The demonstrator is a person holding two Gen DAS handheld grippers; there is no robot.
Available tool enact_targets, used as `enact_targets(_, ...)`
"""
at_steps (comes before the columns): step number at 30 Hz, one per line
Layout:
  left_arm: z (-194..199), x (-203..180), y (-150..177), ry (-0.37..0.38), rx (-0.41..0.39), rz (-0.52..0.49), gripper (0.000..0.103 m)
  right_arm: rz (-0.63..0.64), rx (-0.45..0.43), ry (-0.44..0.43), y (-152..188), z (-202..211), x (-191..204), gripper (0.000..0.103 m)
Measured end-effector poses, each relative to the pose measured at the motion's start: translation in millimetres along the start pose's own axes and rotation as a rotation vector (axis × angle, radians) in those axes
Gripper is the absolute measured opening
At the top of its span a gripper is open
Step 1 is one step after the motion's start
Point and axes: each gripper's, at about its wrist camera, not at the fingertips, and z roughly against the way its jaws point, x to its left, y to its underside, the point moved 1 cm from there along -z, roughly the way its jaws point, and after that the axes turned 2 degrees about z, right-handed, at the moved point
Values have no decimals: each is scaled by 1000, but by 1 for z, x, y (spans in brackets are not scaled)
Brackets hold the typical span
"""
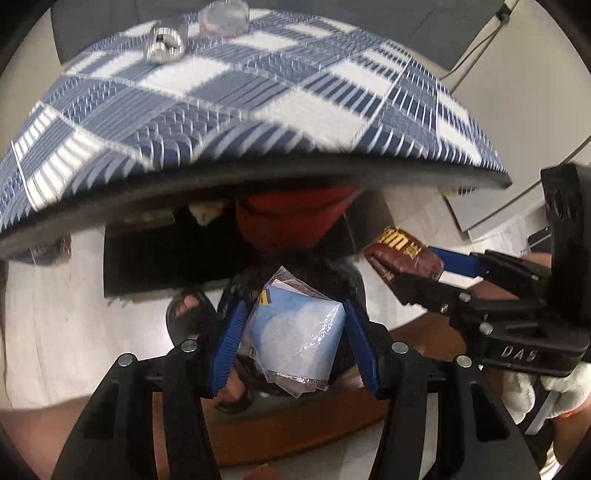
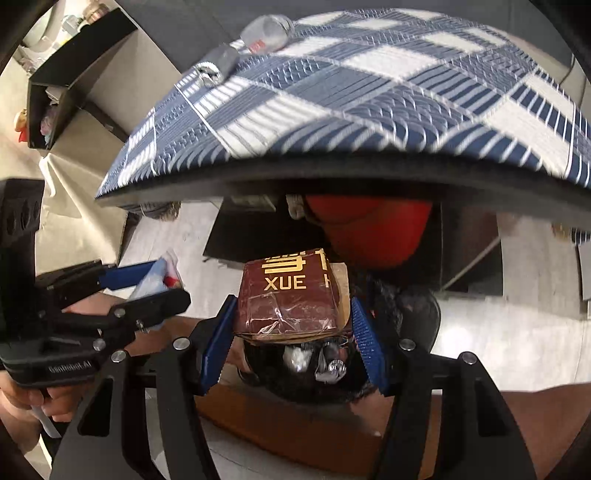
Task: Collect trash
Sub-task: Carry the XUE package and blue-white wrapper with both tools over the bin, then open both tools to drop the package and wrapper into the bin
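Note:
My left gripper [image 1: 293,325] is shut on a light-blue packet in clear plastic wrap [image 1: 295,328] and holds it off the table's near edge, above a black-lined bin [image 1: 343,280]. My right gripper [image 2: 293,325] is shut on a crushed brown box with gold "XUE" lettering [image 2: 291,295], held over the same bin [image 2: 306,373], which holds crumpled silvery trash [image 2: 330,367]. The brown box also shows in the left wrist view [image 1: 402,254], and the blue packet shows in the right wrist view [image 2: 151,282]. A crumpled clear bottle [image 1: 223,16] and a foil piece [image 1: 164,46] lie far back on the table.
The table carries a blue-and-white checked cloth [image 1: 258,92] with a dark front edge. A red object [image 2: 369,229] sits under the table. A foot in a dark sandal [image 1: 186,310] stands left of the bin. A black open-fronted box [image 2: 55,92] sits at left.

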Motion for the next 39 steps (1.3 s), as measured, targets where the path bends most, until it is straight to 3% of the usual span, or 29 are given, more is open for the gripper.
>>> enact_targets(20,-58,7,21,-33,166,22,53,-33,213,69,12,-62,-11,62)
enact_targets(39,-71,11,20,-47,210,30,52,-48,224,66,14,-69,-14,62)
